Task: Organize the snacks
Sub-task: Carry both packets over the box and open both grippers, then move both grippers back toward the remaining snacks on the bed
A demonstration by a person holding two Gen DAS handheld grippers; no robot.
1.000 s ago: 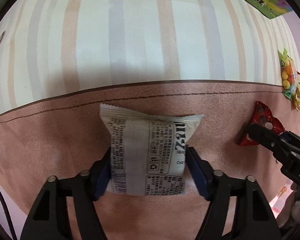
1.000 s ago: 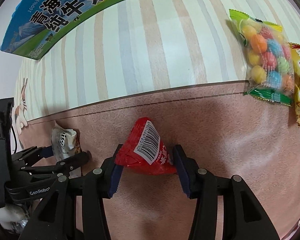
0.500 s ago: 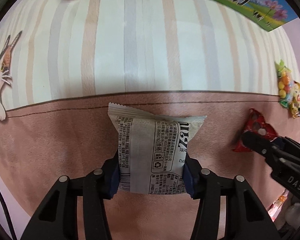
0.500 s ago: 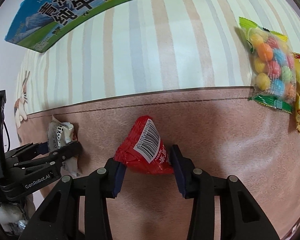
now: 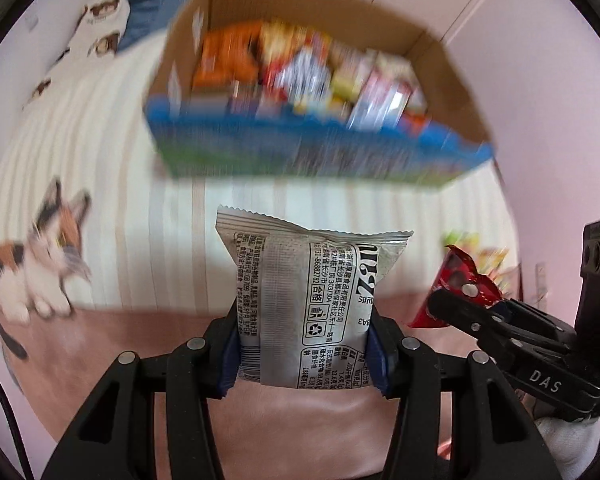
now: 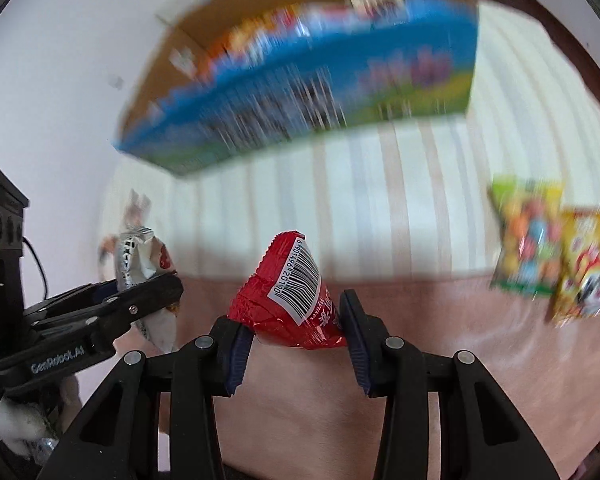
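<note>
Snacks both clamped: silver-white packet (image 5: 308,312) in left gripper (image 5: 303,354), red foil packet (image 6: 290,300) in right gripper (image 6: 296,330), short of the snack-filled carton (image 5: 300,148).

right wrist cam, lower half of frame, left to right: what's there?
Left gripper shut on the silver snack packet → right gripper shut on the red foil packet → candy bag → yellow snack bag.

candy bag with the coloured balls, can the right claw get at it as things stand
Probably not yet. The right claw is shut on the red packet, so it has no free grip, though nothing lies between it and the candy bag on the bedspread.
</note>
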